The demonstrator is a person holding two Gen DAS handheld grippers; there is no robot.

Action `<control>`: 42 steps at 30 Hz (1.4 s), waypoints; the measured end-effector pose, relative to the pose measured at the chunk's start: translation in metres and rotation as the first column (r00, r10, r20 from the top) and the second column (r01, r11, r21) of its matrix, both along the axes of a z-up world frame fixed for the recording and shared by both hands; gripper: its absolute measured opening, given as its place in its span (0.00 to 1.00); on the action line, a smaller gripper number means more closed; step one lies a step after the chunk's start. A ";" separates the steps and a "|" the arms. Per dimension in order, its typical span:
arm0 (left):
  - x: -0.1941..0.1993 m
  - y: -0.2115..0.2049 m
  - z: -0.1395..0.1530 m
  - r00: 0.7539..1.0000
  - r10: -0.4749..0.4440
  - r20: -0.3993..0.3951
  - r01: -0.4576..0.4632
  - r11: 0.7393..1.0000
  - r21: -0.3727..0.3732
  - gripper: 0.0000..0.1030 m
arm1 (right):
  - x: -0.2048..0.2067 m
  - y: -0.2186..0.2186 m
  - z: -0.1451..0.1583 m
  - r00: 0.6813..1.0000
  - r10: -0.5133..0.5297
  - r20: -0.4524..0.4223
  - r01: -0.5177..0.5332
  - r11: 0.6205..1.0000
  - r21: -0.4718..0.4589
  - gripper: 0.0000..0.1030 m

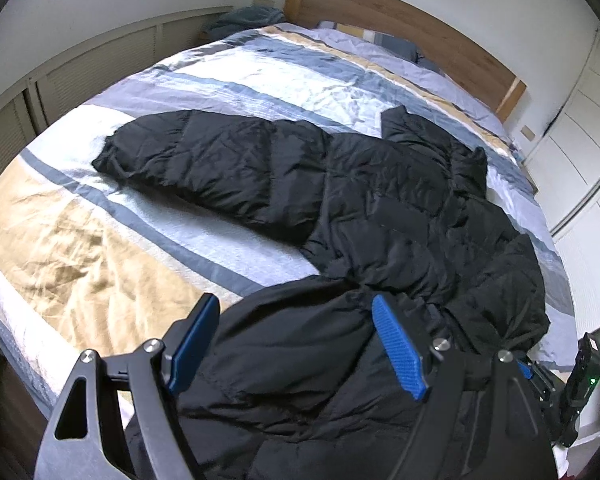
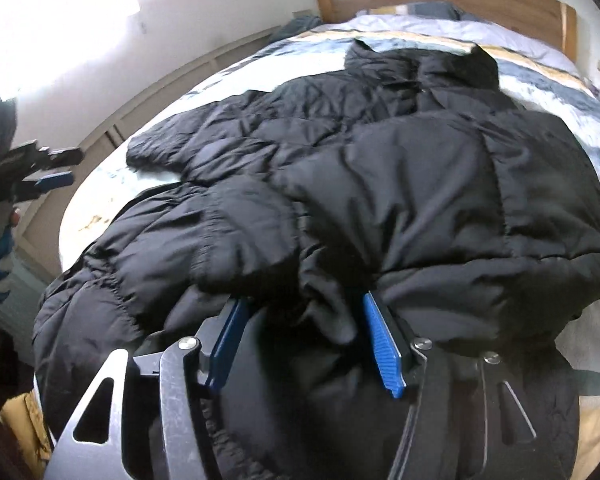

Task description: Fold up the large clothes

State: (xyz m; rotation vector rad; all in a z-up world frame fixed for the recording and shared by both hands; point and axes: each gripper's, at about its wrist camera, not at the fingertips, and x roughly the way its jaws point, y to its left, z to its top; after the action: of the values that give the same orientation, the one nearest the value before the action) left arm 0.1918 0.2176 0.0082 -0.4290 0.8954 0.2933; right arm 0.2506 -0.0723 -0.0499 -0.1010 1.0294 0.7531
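A large black puffer jacket [image 1: 360,208] lies on the striped bed, one sleeve [image 1: 188,156] stretched out to the left and its collar toward the headboard. My left gripper [image 1: 296,308] is open, hovering over the jacket's near hem with nothing between its blue pads. In the right wrist view the jacket [image 2: 380,168] fills the frame, its right side folded over the body. My right gripper [image 2: 304,304] has its jaws apart, with a bunched fold of jacket fabric between the blue pads [image 2: 380,340]. The left gripper also shows in the right wrist view [image 2: 52,168] at the far left.
The bed [image 1: 100,232] has a blue, white and tan striped cover and a wooden headboard [image 1: 400,20]. Louvred panels [image 1: 80,76] run along the left wall. White cabinet doors [image 1: 580,128] stand to the right. Pillows [image 1: 380,40] lie by the headboard.
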 end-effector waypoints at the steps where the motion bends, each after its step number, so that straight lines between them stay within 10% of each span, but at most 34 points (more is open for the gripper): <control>1: 0.003 -0.004 0.000 1.000 -0.012 -0.005 0.012 1.000 -0.004 0.76 | -0.002 0.002 0.005 1.000 0.009 0.004 -0.009 1.000 0.010 0.57; 7: 0.029 -0.043 0.000 0.994 -0.104 -0.029 0.105 0.994 0.010 0.76 | -0.015 -0.021 0.039 0.997 0.038 0.067 -0.043 0.996 0.072 0.57; 13: 0.073 -0.105 -0.003 0.975 -0.223 -0.015 0.223 0.975 0.005 0.76 | 0.031 -0.083 0.067 0.972 -0.178 0.155 0.169 0.983 0.075 0.60; 27: 0.197 -0.255 -0.035 0.856 -0.517 0.005 0.517 0.856 -0.030 0.76 | 0.142 -0.120 0.021 0.919 -0.381 0.104 0.380 0.924 0.030 0.60; 34: 0.192 -0.237 -0.092 0.847 -0.522 -0.103 0.519 0.853 -0.055 0.77 | 0.148 -0.115 -0.018 0.926 -0.373 0.053 0.374 0.928 -0.002 0.61; 42: 0.150 -0.199 -0.074 0.868 -0.492 -0.072 0.490 0.871 -0.036 0.77 | 0.137 -0.108 -0.009 0.917 -0.391 0.075 0.394 0.919 -0.027 0.61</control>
State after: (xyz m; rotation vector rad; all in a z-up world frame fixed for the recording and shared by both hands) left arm 0.3419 0.0182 -0.0658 -0.1917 1.0535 -0.1698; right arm 0.3873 -0.1801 -0.0587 0.0453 0.9610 0.3587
